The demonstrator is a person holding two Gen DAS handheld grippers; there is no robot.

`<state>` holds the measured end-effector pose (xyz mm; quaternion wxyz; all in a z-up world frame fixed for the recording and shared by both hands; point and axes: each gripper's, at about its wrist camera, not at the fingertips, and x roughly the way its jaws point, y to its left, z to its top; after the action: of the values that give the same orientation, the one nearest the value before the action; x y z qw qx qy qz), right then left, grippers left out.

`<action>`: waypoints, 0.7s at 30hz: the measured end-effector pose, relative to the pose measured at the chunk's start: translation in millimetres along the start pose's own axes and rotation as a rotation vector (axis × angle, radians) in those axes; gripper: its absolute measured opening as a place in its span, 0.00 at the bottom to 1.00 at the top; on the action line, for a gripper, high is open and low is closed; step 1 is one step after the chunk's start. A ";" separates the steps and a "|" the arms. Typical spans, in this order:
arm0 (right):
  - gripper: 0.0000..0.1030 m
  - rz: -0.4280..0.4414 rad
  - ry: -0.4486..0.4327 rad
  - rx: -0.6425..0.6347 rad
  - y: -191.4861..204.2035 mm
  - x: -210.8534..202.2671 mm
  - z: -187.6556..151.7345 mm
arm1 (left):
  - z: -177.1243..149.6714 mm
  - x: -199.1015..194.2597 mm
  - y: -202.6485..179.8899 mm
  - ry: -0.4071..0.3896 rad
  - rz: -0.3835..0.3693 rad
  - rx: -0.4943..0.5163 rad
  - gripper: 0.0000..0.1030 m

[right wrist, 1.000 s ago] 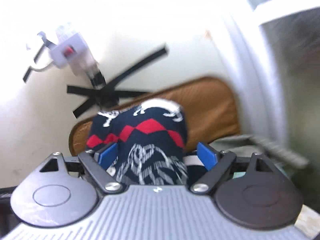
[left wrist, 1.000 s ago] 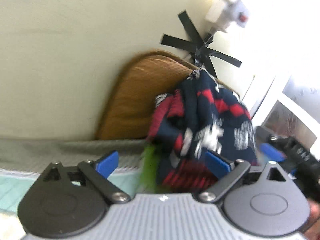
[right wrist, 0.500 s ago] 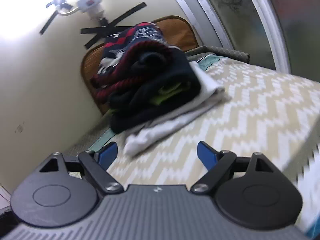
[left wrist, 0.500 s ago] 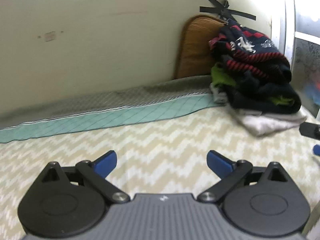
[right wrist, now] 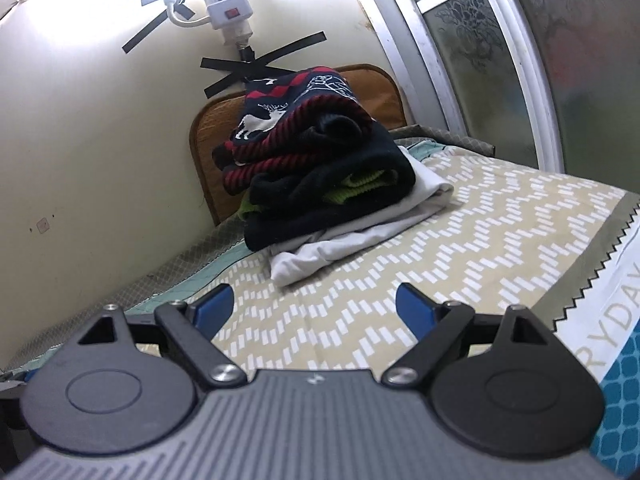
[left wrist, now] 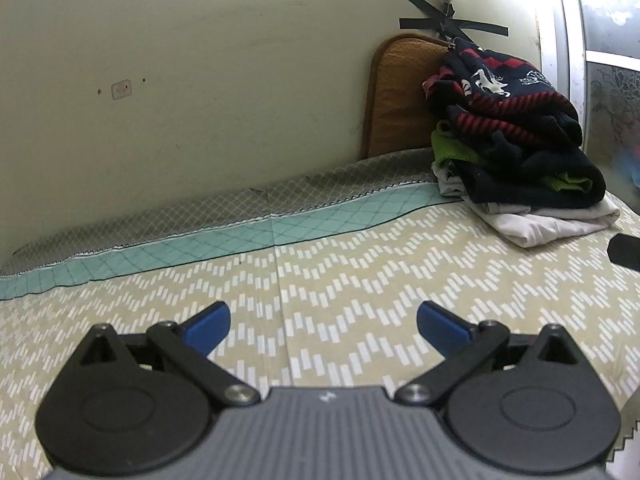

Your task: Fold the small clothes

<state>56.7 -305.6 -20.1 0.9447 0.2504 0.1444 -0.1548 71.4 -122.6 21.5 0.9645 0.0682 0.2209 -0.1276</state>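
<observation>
Both the left gripper (left wrist: 323,322) and right gripper (right wrist: 315,306) gape wide, gripping nothing (folded clothes pile (right wrist: 320,168) sits at twelve o'clock) above the zigzag bedspread (left wrist: 360,280).

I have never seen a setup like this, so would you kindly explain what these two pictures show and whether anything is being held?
A person holds one pair of tongs in each hand, and each carries a camera looking forward past its blue tips. One picture comes from the left tongs, the other from the right tongs. Both are open and hold nothing. They hover over a bedspread with a zigzag pattern. At its far corner sits a stack of folded clothes: a reindeer sweater on top, dark and green garments beneath, a white garment at the bottom.
</observation>
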 end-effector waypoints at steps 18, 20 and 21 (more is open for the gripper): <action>0.87 0.007 0.013 0.006 -0.3 2.9 -0.1 | 0.3 4.7 1.1 0.033 0.002 -0.007 1.00; 0.87 0.007 0.010 0.011 0.2 1.6 -0.9 | 0.3 4.8 0.8 0.033 0.003 -0.005 1.00; 0.87 0.008 0.009 0.013 0.4 1.1 -1.2 | 0.4 4.9 0.3 0.034 0.003 -0.005 1.00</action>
<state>57.7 -304.9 -21.4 0.9430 0.2576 0.1468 -0.1510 75.9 -123.4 19.7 0.9609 0.0685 0.2376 -0.1242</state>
